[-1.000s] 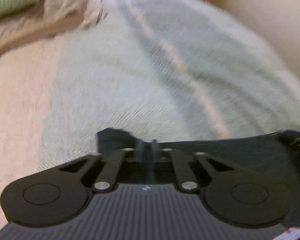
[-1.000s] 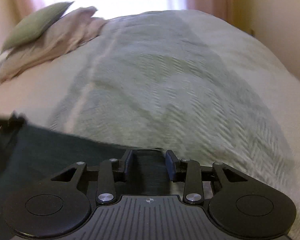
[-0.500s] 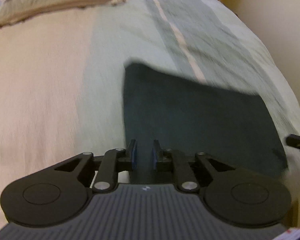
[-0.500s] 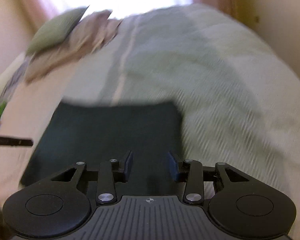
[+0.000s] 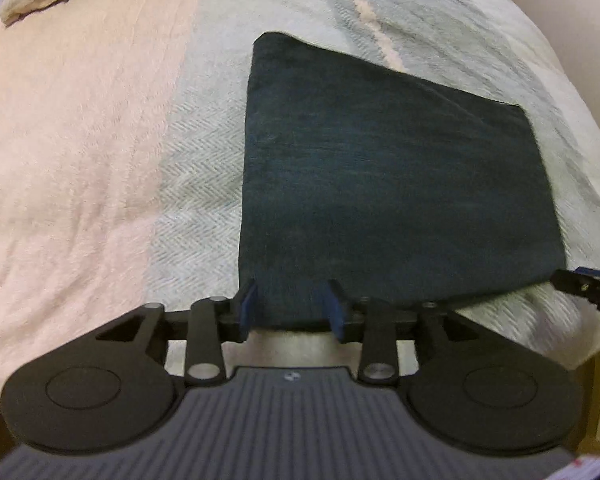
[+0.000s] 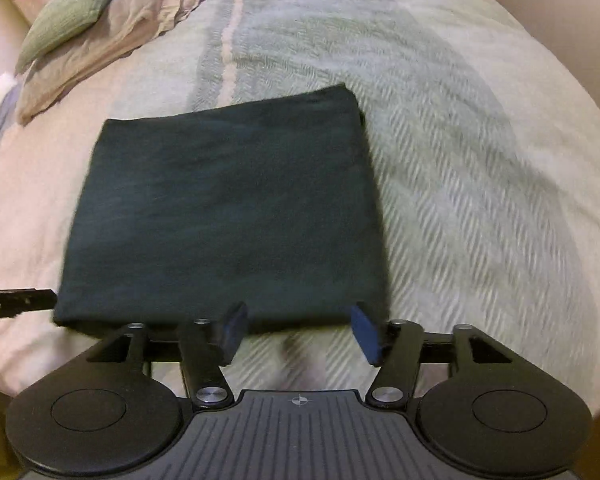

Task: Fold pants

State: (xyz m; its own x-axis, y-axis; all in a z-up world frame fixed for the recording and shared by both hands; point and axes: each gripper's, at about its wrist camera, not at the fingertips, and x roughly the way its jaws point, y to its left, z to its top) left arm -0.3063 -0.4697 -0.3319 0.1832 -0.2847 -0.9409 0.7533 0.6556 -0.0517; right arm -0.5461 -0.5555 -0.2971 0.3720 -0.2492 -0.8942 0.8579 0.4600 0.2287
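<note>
Near edge of the dark folded pants (image 5: 392,184) partly hidden behind the left gripper (image 5: 293,307) in the left wrist view; lower right corner of the cloth cut across by the black tip of the other tool (image 5: 588,290). Fold layers hard to make out against the dark fabric, perhaps two or more. In the right wrist view, near edge likewise masked by the right gripper (image 6: 298,330), with slight blur over the blanket weave there. Only a thin black sliver of the left tool visible at the left border, beside the near left corner of the pants.

Pants lying flat as a roughly square packet on the pale green herringbone blanket (image 6: 460,168), close to the near edge of the bed, overlapping a lighter stripe in the weave. Pink bedspread (image 5: 72,128) just beside, on the left.

Left jaws parted, having just been opening, blue pads (image 5: 247,312) standing over the pants' near edge without pressing it. Right jaws parted wider, also just been opening, pads clear of the cloth, bare blanket between them.

Farther back: a green pillow (image 6: 74,8) stacked on a beige pillow (image 6: 108,46) at the head of the bed, both well apart from the pants. Beige wall at the right margin. Nothing lying on top of the folded packet.
</note>
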